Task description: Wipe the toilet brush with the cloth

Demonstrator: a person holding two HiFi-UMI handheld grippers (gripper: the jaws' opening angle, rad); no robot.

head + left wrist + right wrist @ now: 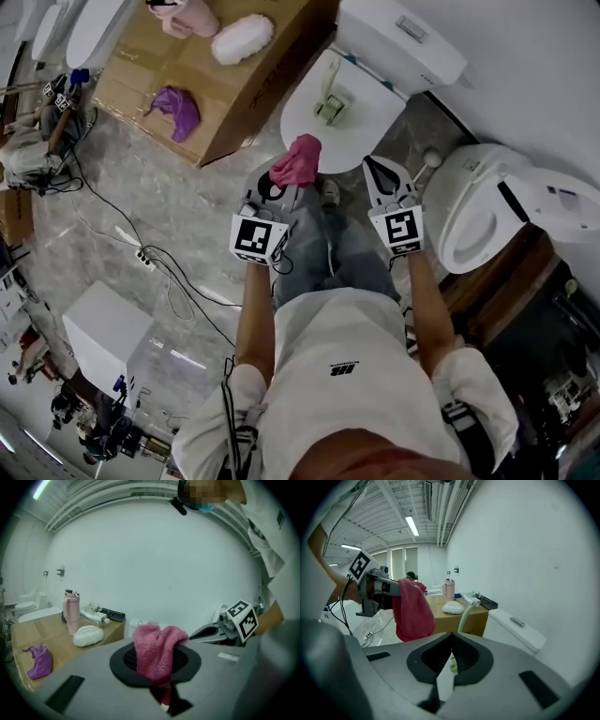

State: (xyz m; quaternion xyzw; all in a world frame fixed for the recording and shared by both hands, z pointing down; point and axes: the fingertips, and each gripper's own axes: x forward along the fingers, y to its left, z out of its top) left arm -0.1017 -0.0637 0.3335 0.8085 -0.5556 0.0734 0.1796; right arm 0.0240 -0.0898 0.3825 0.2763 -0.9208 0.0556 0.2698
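Observation:
My left gripper [284,184] is shut on a pink cloth [296,161], which stands up in a bunch from its jaws [157,654]. It hangs over the near rim of a closed white toilet [309,131]. A pale green toilet brush [330,97] lies on the toilet lid; its handle [465,613] rises just beyond my right gripper. My right gripper [374,170] is to the right of the cloth, over the lid's right edge. Its jaws meet at the tips [451,637] with nothing between them. It is apart from the brush.
A cardboard box [234,89] at the far left carries a pink bottle [183,17], a white fluffy pad [241,37] and a purple cloth [176,110]. A second toilet [478,211] stands at the right. Cables [159,267] run over the marble floor.

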